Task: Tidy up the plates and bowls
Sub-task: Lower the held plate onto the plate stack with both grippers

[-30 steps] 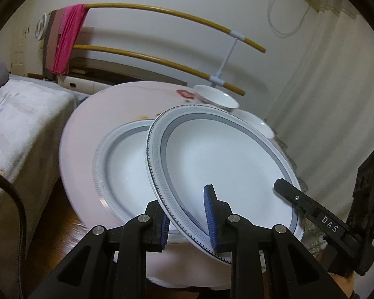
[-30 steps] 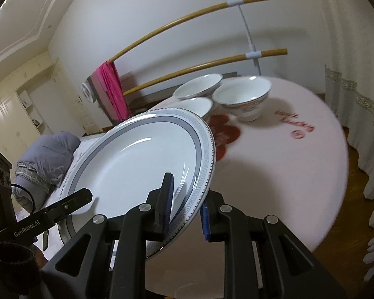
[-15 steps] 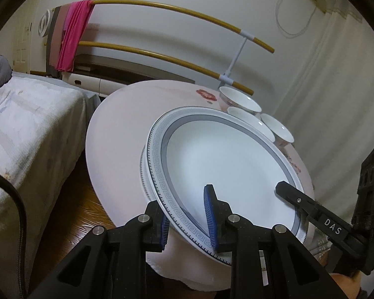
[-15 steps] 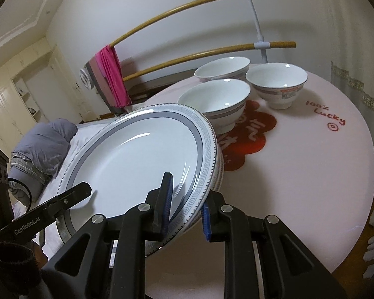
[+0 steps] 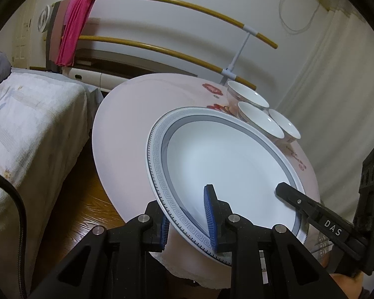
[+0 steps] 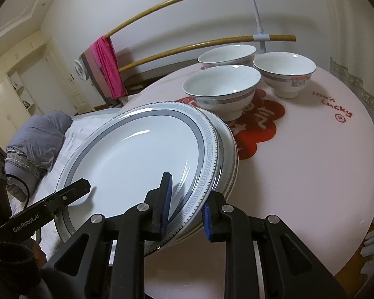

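Left gripper (image 5: 187, 218): fingers clamped on the near rim of the plate (image 5: 227, 172)
Right gripper (image 6: 184, 208): fingers pinching that plate's opposite rim
Plate: pretty much down on the second plate (image 6: 228, 147), on the table (image 6: 311, 164)
Bowls (image 6: 222, 89): three grouped just behind the plates, nearest almost touching

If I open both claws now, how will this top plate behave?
The top plate looks stiff and glazed, so probably slippery in the left claw and right claw. It sits over the lower plate, so it may slide or clink; likely chips easily.
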Demonstrator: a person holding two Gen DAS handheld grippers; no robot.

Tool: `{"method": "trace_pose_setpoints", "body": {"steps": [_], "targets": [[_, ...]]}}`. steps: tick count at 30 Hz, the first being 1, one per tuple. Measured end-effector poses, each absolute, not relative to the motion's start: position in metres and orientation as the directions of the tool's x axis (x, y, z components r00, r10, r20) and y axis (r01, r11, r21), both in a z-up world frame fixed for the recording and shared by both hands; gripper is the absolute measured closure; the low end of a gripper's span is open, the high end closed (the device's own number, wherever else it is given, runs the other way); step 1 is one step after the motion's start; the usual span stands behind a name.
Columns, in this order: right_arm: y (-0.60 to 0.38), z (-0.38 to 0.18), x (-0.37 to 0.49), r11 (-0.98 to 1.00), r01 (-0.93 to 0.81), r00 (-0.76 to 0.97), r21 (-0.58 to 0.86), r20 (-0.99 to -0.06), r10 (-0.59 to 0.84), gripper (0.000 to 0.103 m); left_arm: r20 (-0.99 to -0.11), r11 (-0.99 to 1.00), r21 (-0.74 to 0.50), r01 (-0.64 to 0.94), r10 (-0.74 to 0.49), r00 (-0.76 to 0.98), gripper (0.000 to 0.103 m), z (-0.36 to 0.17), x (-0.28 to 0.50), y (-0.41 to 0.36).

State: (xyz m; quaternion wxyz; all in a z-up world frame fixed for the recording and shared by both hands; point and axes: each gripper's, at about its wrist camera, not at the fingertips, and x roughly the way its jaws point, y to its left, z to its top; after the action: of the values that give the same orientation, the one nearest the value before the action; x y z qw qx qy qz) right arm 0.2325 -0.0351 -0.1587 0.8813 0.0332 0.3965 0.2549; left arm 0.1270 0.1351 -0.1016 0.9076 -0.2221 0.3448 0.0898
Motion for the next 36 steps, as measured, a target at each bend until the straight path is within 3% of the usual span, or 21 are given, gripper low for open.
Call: {"method": "trace_pose_setpoints", "body": {"steps": [36], "targets": [[-0.041,-0.149,0.231,0.936,-0.271,0.54,0.226,-0.769,0.342,0.08,-0.725,0.896,-0.352,-0.272,-0.077,0.685,0.08,-0.104,0.158,0.142]]}}
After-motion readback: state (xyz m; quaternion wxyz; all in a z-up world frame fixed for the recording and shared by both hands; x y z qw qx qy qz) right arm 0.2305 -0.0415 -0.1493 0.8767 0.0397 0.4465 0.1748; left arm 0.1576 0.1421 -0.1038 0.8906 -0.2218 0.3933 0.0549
